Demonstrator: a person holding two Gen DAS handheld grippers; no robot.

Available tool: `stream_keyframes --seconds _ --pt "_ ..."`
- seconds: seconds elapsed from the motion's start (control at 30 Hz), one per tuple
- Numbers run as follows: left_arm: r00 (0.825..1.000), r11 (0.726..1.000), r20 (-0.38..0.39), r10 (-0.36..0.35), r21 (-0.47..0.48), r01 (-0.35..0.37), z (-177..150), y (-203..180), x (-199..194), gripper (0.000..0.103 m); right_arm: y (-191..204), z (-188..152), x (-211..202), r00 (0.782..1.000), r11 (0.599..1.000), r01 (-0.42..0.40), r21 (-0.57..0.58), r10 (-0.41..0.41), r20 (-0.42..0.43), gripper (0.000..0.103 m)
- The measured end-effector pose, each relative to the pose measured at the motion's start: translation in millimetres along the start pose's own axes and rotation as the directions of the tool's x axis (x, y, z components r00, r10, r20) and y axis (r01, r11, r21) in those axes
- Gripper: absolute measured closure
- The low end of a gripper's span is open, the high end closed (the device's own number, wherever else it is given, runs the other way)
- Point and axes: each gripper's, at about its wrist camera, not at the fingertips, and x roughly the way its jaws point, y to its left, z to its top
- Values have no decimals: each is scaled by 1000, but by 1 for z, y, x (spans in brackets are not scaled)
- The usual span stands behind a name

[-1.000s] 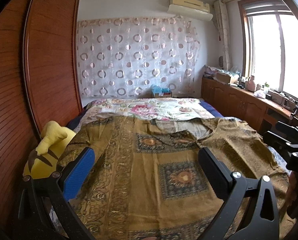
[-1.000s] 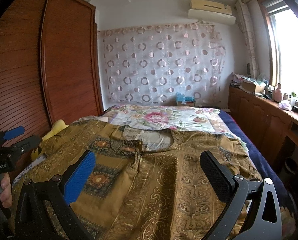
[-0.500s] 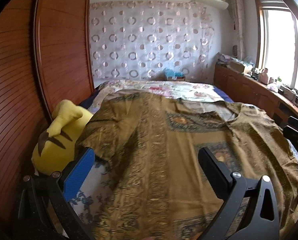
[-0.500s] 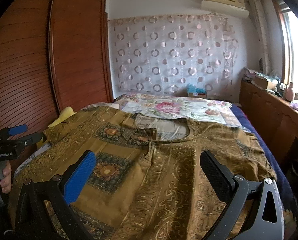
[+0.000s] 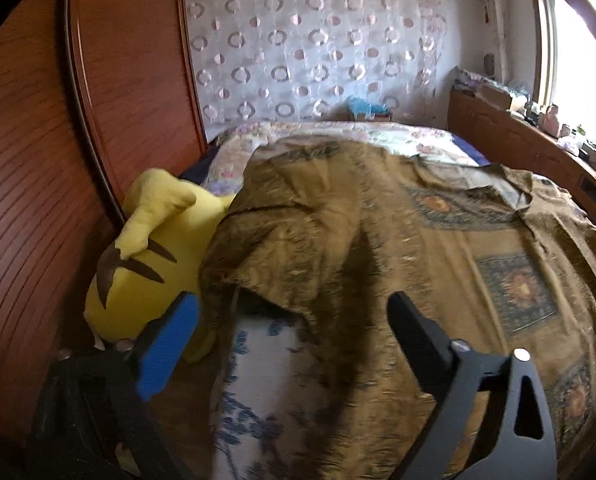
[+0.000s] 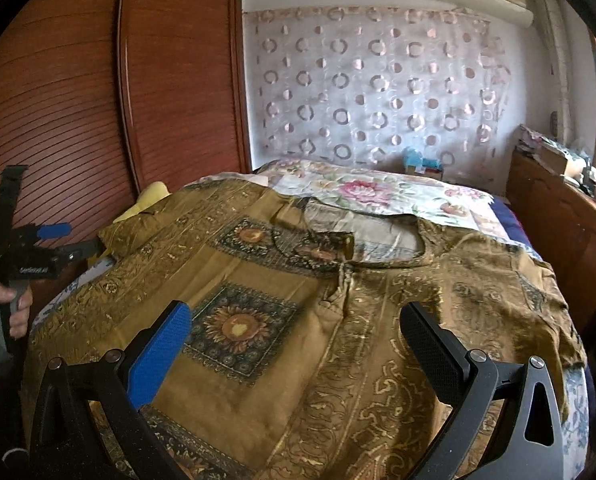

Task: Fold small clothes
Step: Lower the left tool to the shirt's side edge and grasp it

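An olive-gold patterned shirt point(image 5: 398, 232) point(image 6: 257, 272) lies spread flat on the bed, neckline toward the far end. My left gripper point(image 5: 293, 320) hangs low over the shirt's left sleeve hem by the bed's left edge. Its jaws are closing, the sleeve edge and some blue-printed sheet point(image 5: 257, 364) lie between them, and the pads do not touch the cloth. In the right wrist view the left gripper point(image 6: 77, 239) shows at far left, held by a hand point(image 6: 5, 308). My right gripper point(image 6: 293, 344) stands open above the shirt's front, holding nothing.
A yellow plush toy point(image 5: 149, 248) is wedged between the bed and the wooden wardrobe point(image 5: 57, 120) on the left. A floral quilt point(image 6: 378, 192) covers the far end of the bed. A wooden cabinet point(image 6: 558, 232) with clutter runs along the right under the window.
My left gripper has moved left and down, from over the shirt's middle to its left sleeve near the plush toy, and its jaws have narrowed a little. The right gripper has barely moved.
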Motion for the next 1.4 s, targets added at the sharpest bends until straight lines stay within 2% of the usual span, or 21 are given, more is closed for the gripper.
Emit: stream_keyframes --seconds 0.1,0.3,0.43,0.5,0.57,0.63,0.77,0.87,1.07,1.27,1.4 --pt "999 999 -40 -15 -43 13 0 17 12 19 0 0 -1 1000 1000 -12 -7 12 -12 0" --pt "996 994 -69 -54 -102 47 6 33 29 34 1 -3 4 997 999 -50 -16 49 -61 0" --pt "996 994 -79 -38 -104 30 11 37 38 45 3 3 6 994 997 -71 -45 66 -88 0" --pt "996 993 -76 -56 -105 48 14 39 42 55 4 5 5 993 995 -78 -56 73 -95 0" --pt "995 992 -74 -74 -110 66 15 41 44 83 4 7 9 992 994 -86 -67 79 -101 0" --pt "995 993 -68 -71 -103 64 16 41 43 93 4 8 10 990 993 -93 -77 84 -109 0" --pt "997 990 5 -71 -118 71 25 40 27 97 2 9 10 990 991 -100 -90 90 -110 0" --pt "997 994 40 -63 -84 66 33 31 17 97 2 7 8 990 991 -102 -82 93 -107 0" --pt "989 992 85 -123 -26 126 53 4 2 98 3 7 8 992 994 -88 -65 81 -96 0" --pt "972 974 72 -222 54 218 53 -42 -9 98 -2 7 5 994 996 -76 -38 73 -80 0" --pt "972 971 48 -230 75 226 43 -56 -12 97 -3 3 5 994 997 -73 -29 71 -82 0"
